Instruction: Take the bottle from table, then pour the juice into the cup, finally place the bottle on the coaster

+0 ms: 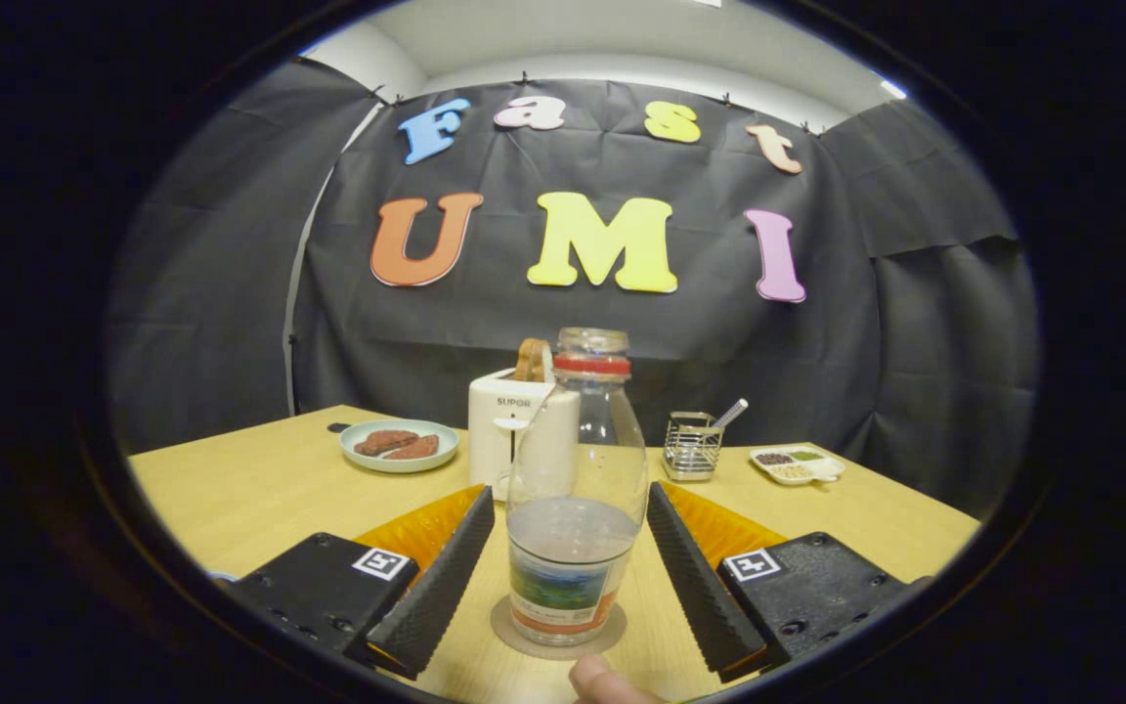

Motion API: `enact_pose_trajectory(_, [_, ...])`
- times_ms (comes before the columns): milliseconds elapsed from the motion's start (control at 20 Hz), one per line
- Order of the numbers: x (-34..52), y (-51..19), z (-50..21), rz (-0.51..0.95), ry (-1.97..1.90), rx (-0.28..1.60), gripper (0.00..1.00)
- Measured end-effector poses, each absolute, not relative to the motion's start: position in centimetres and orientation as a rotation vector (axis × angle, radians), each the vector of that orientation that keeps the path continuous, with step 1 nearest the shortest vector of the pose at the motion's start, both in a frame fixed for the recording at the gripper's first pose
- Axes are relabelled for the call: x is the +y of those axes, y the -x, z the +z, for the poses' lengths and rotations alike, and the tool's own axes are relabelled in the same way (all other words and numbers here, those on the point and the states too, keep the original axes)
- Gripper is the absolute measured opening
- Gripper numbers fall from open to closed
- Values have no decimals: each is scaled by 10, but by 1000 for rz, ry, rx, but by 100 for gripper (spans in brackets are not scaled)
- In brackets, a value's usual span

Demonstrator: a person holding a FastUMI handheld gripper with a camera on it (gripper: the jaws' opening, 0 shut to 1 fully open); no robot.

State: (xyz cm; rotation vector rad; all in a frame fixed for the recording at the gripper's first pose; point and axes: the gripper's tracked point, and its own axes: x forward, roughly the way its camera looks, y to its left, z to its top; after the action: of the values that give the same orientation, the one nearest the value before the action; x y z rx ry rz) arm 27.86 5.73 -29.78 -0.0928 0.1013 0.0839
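— Now, what are the jaws (571, 572) doing?

— They are standing wide open, one ribbed black finger (436, 582) on each side of the bottle (578, 489), and neither is touching the glass. A clear gap is showing on both sides, so they are holding nothing.

— And where is the bottle sitting?

— It is standing upright on the round coaster (524, 640), which is lying on the wooden counter (250, 489) between the two fingers. The bottle is clear, with a red ring at its neck and an open mouth. A coloured label is wrapping its base, and liquid is filling roughly the lower third.

— Is anyone showing in the frame?

— A fingertip (602, 680) is poking in just behind the coaster, between the gripper's two black blocks.

— What is lying beyond the bottle?

— A white toaster (504, 430) is standing directly behind it, with a brown slice (532, 360) sticking out of the top. To the toaster's left a pale plate (358, 452) is carrying two dark reddish pieces (399, 444). On the other side a small wire basket (692, 448) is holding a utensil at a slant, and next to that a white divided dish (798, 464) is holding small portions of dark, green and pale bits.
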Motion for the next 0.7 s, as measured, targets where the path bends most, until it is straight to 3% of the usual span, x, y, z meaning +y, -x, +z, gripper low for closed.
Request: enact_pose_trajectory(700, [30, -182, -153, 13, 4, 38, 100])
